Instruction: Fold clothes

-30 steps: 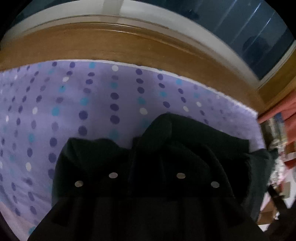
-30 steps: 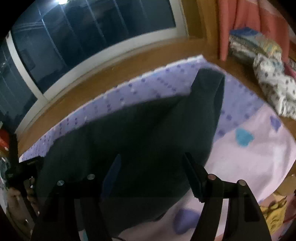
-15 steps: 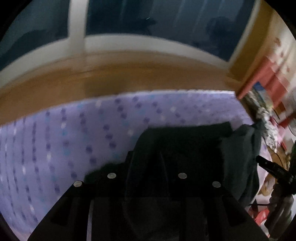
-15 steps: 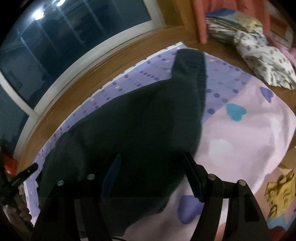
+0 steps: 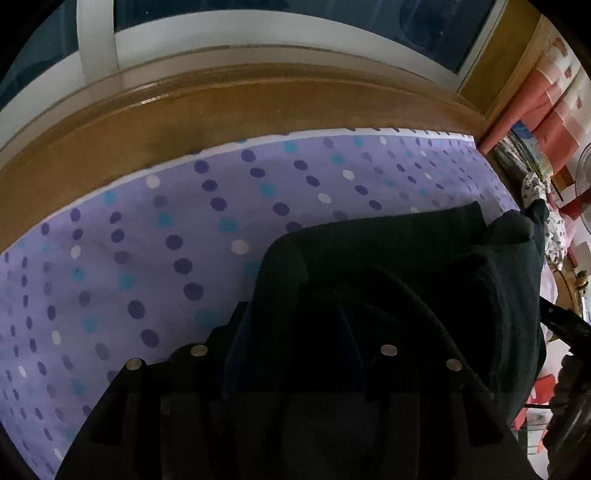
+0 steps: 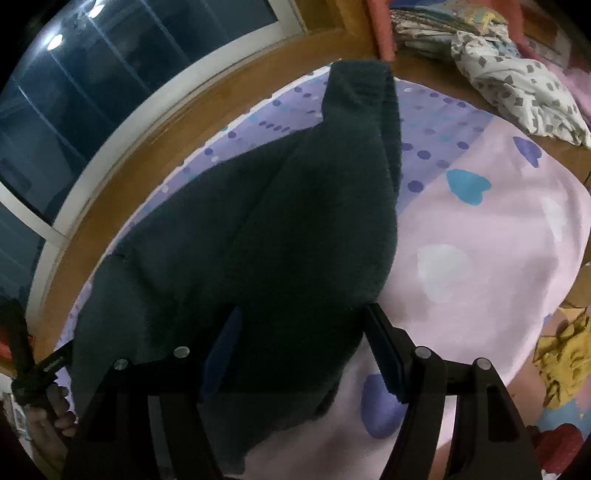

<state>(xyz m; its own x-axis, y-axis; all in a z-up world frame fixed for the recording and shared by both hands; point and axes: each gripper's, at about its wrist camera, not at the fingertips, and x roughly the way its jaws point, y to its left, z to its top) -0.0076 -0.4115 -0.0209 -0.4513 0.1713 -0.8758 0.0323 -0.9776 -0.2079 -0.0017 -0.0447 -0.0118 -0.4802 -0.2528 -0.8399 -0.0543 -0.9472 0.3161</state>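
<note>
A dark green fleece garment [image 6: 266,229] lies on a bed sheet with purple dots [image 5: 147,240] and pink hearts [image 6: 480,251]. In the right wrist view one sleeve [image 6: 362,96] stretches toward the far bed edge. My right gripper [image 6: 301,325] is open, its jaws wide apart over the garment's near part. In the left wrist view the garment [image 5: 388,266] bunches up in dark folds around my left gripper [image 5: 291,332], which is shut on the cloth; its fingertips are hidden in the fabric. The right gripper shows at the right edge [image 5: 565,325].
A wooden ledge [image 5: 221,110] and a window [image 6: 92,92] run along the bed's far side. A crumpled patterned cloth [image 6: 517,85] and stacked bedding [image 6: 424,26] lie at the far right. A yellow garment [image 6: 565,362] lies off the bed's right edge. Orange curtains [image 5: 535,110] hang at the right.
The left gripper has pulled the garment's edge up and over toward the right, baring more dotted sheet at left. In the right view the garment has spread out, its sleeve extended farther.
</note>
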